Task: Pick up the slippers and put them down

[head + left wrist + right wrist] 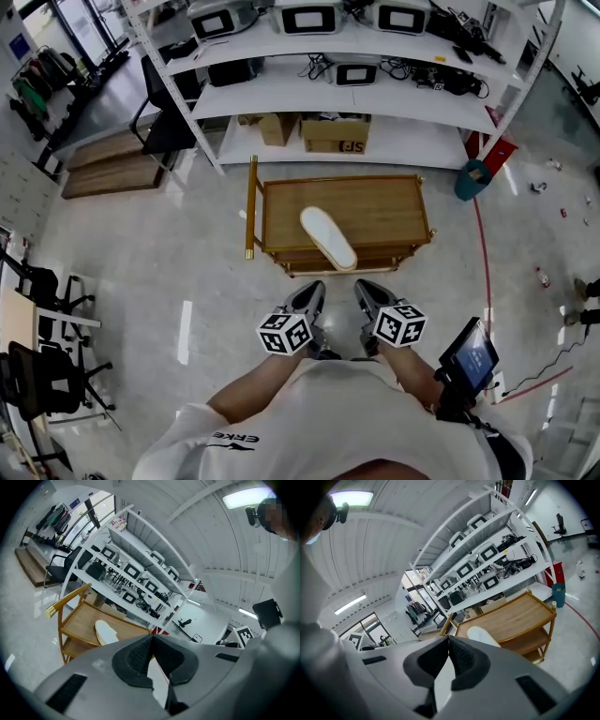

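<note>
One white slipper (328, 238) lies sole-up on the top of a wooden cart (394, 202), its near end hanging over the cart's front edge. It also shows in the left gripper view as the slipper (105, 632) on the cart (84, 616), and in the right gripper view as the slipper (483, 635) on the cart (520, 613). My left gripper (309, 292) and right gripper (366, 291) are side by side close to my body, short of the cart and pointing at it. Both the left gripper (151, 638) and the right gripper (448, 639) are shut with nothing between the jaws.
White shelving (356, 103) with monitors and cables stands behind the cart, a cardboard box (335, 133) on its lowest shelf. A teal bin (472, 178) and a red floor line (486, 253) are to the right. A black chair (164, 122) and wooden platforms (108, 164) are at left.
</note>
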A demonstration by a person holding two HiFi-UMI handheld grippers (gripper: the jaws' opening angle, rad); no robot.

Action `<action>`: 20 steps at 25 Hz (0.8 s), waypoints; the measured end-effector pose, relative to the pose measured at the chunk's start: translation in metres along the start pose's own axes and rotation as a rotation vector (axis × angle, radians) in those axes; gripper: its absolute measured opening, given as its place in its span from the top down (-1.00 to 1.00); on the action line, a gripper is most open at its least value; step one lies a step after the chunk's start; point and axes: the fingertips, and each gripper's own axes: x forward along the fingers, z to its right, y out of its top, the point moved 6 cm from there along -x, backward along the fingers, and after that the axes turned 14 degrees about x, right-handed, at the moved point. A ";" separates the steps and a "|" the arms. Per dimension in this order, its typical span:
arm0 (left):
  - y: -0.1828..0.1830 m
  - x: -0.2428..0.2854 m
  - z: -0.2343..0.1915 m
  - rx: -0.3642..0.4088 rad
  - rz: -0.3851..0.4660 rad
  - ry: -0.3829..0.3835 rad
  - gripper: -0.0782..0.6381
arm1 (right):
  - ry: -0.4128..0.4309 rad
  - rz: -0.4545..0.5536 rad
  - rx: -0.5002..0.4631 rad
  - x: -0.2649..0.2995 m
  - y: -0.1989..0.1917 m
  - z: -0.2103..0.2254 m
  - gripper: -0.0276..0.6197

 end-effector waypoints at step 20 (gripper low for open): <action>-0.019 0.058 -0.060 -0.075 -0.105 0.103 0.77 | -0.093 -0.135 0.031 0.075 0.027 0.073 0.90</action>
